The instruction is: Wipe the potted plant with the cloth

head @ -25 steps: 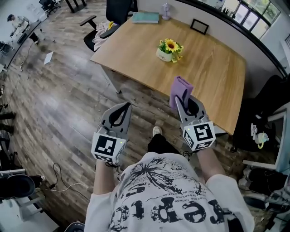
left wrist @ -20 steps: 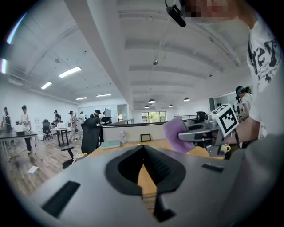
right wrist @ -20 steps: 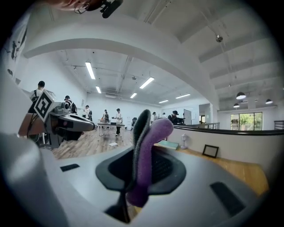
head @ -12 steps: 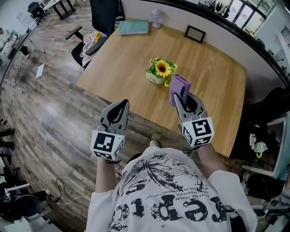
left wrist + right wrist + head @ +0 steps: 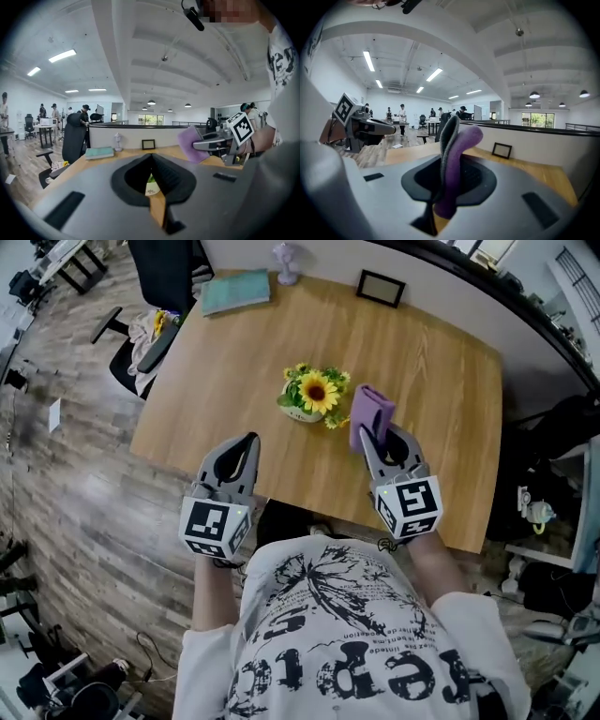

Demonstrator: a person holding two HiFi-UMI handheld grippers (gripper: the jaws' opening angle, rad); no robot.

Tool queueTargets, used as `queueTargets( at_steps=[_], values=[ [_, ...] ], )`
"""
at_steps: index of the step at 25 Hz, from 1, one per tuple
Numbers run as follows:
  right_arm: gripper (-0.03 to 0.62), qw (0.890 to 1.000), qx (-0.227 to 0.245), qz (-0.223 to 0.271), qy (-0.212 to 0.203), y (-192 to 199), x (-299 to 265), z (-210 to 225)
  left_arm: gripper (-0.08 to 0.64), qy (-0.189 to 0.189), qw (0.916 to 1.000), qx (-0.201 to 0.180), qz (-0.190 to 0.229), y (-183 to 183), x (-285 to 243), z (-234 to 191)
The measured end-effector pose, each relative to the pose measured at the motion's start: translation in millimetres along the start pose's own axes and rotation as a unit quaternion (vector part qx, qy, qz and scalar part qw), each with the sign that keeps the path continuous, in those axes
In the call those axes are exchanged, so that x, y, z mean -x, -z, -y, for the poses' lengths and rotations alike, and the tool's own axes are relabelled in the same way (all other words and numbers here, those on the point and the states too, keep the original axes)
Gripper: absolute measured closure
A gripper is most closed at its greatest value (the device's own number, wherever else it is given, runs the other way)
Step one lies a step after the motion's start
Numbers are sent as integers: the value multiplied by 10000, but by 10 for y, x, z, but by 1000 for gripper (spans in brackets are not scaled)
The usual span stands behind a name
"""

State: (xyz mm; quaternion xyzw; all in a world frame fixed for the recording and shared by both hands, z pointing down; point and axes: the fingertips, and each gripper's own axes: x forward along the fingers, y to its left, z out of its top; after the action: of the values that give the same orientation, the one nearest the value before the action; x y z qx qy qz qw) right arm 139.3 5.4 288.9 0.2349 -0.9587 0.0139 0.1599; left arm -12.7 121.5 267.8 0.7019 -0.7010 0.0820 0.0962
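Observation:
A small white pot with a sunflower and green leaves, the potted plant (image 5: 312, 396), stands on the wooden table (image 5: 225, 371). My right gripper (image 5: 367, 435) is shut on a folded purple cloth (image 5: 370, 413), held just right of the plant; the cloth (image 5: 454, 159) rises upright between the jaws in the right gripper view. My left gripper (image 5: 248, 441) is shut and empty, over the table's near edge left of the plant. Through its jaws a bit of the white pot (image 5: 151, 187) shows, and the cloth (image 5: 192, 143) appears at right.
At the table's far side lie a teal book (image 5: 234, 291), a small picture frame (image 5: 379, 287) and a pale figurine (image 5: 285, 259). A black office chair (image 5: 155, 306) with clothes on it stands at the table's left. Bags and clutter (image 5: 539, 512) sit on the floor at right.
Both grippers have moved forward from over the floor to over the table. The cloth now sits right beside the plant. The right gripper has kept hold of the cloth throughout.

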Motion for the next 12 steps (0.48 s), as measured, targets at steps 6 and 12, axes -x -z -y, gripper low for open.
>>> queueTargets(
  at_steps=[6, 12],
  values=[
    [520, 9961, -268, -331, 767, 138, -327, 227, 557, 872, 9955, -53, -363, 159, -783, -352],
    [520, 9840, -523, -1066, 1328, 639, -662, 343, 557, 1869, 9765, -178, -1059, 690, -1340, -445]
  ],
)
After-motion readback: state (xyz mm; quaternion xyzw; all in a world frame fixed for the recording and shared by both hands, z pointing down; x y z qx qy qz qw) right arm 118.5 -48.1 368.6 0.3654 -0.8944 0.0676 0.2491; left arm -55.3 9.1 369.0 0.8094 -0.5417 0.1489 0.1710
